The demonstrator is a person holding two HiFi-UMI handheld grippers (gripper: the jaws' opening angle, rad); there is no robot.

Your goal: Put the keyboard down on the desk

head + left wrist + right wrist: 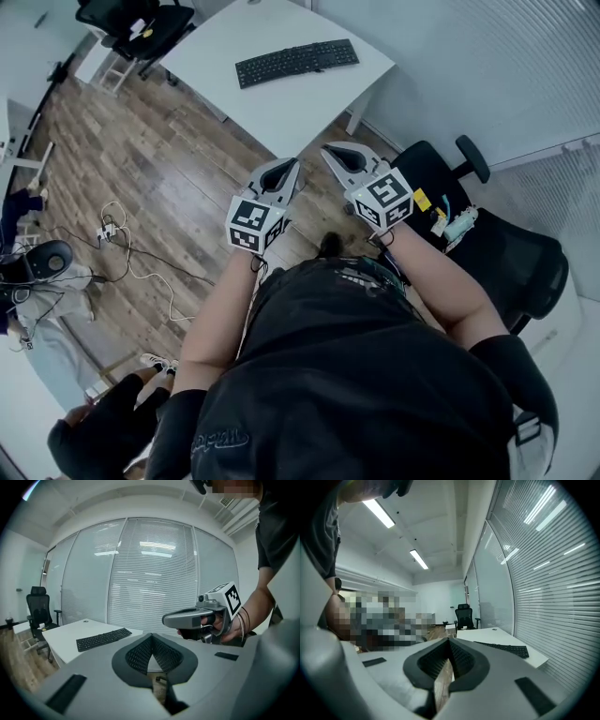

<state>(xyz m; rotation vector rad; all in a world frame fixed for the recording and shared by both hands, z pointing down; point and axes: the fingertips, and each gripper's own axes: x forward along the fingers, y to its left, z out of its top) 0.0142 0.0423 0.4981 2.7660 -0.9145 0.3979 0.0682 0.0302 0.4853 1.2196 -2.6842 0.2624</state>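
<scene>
- The person's forearms are held out in front of the torso at about the same height, with the two grippers side by side and close together.
- The left gripper (pixel 281 173) has its jaws pressed together with nothing between them. In its own view, only floor shows below the meshed pads (pixel 151 641).
- The right gripper (pixel 339 157) is likewise closed and empty; its pads (pixel 449 644) meet along a single seam.
- Both grippers are angled only slightly downward and are toed in towards each other, so their pointing lines cross ahead of the tips.
- A black office chair (pixel 487 244) stands just to the person's right. Cables (pixel 122 244) lie on the wooden floor to the left.
- The keyboard (pixel 296 63) is not in either grip. It lies flat on the white desk (pixel 281 108), well apart from both grippers and almost straight ahead of them.
- Its long axis runs across the line of approach, with its right end tilted slightly away.
- It appears left of the jaws in the left gripper view (pixel 103 639) and right of the jaws in the right gripper view (pixel 502 648). It therefore sits between the two pointing lines.
- Neither hand is clearly nearer, though the right tip sits a little further forward in the head view.
- Since the keyboard rests on the desk, the placing is judged done — or not yet begun.
</scene>
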